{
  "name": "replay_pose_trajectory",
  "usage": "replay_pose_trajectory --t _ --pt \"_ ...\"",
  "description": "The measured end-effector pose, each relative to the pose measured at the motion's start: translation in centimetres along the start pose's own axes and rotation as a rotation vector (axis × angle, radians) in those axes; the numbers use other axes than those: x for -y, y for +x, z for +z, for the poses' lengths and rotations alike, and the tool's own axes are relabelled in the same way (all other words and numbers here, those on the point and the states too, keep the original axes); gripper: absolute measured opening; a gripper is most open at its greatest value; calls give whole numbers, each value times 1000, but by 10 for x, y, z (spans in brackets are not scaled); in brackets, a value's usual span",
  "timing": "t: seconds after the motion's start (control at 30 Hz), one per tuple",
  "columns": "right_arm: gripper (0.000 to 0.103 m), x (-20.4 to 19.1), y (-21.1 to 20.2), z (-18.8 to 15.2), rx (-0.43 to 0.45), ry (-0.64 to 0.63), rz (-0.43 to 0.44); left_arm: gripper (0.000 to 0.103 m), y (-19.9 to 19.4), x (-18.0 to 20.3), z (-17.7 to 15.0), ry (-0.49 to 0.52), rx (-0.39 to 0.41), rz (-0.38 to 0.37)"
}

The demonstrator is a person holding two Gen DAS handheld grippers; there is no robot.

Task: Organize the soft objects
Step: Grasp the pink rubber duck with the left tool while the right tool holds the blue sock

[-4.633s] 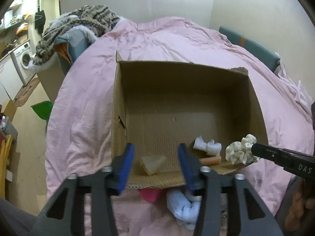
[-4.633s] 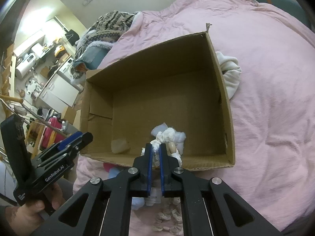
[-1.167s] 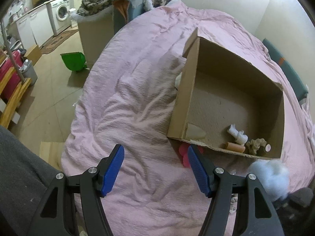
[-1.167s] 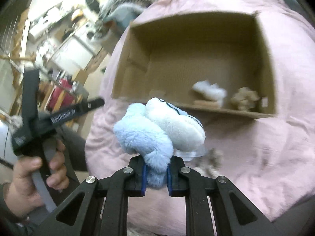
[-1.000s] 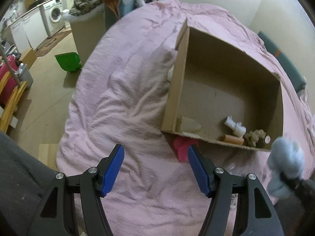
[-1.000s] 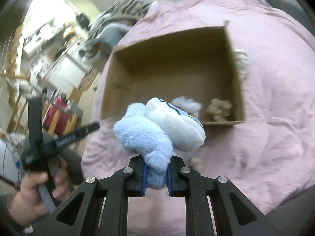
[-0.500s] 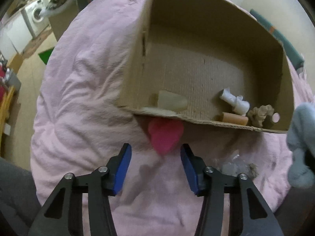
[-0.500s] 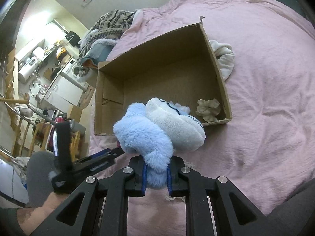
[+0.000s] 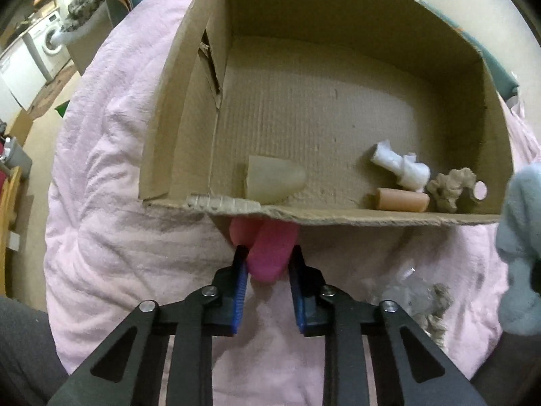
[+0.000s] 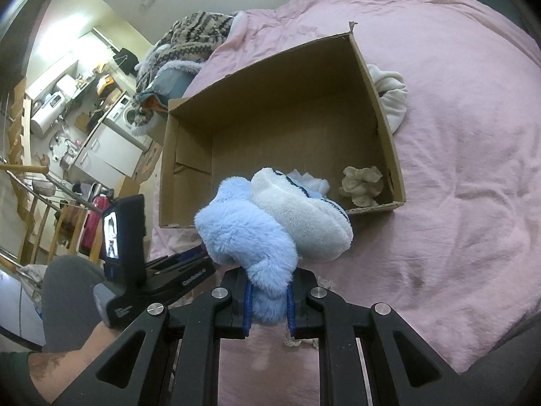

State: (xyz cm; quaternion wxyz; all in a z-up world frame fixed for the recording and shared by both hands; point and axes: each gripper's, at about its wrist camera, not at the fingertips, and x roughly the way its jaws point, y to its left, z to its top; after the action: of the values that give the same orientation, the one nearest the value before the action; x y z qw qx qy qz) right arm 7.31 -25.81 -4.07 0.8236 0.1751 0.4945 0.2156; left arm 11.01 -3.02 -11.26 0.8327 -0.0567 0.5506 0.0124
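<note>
**Both grippers on soft toys beside the box**

The left gripper (image 9: 267, 267) had just been closing its jaws around a pink soft piece (image 9: 270, 250) lying on the pink bedspread (image 9: 111, 237) against the near wall of the cardboard box (image 9: 338, 218). The right gripper (image 10: 268, 299) clamped a blue-and-white plush (image 10: 270, 226) above the bedspread, near the box's near edge.

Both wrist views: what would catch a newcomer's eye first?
A fluffy blue-and-white plush toy fills the centre of the right wrist view, clamped in the right hand-held gripper. Behind it, an open brown cardboard box sits on a pink bedspread. Just outside its near wall, a bright pink soft piece sits between the left hand-held gripper's fingers.
</note>
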Motion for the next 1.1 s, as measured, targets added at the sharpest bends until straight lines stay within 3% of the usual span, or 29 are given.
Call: replay_pose_trajectory --t 0.67,0.83,1.1 --pt "17 -10 0 0 8 -42 -8 20 -56 0 -23 29 26 -17" --pt "17 -13 -10 2 36 -48 17 20 -94 1 -21 59 96 -37" --pt "17 -21 -22 23 99 -73 36 20 -121 1 9 134 203 0"
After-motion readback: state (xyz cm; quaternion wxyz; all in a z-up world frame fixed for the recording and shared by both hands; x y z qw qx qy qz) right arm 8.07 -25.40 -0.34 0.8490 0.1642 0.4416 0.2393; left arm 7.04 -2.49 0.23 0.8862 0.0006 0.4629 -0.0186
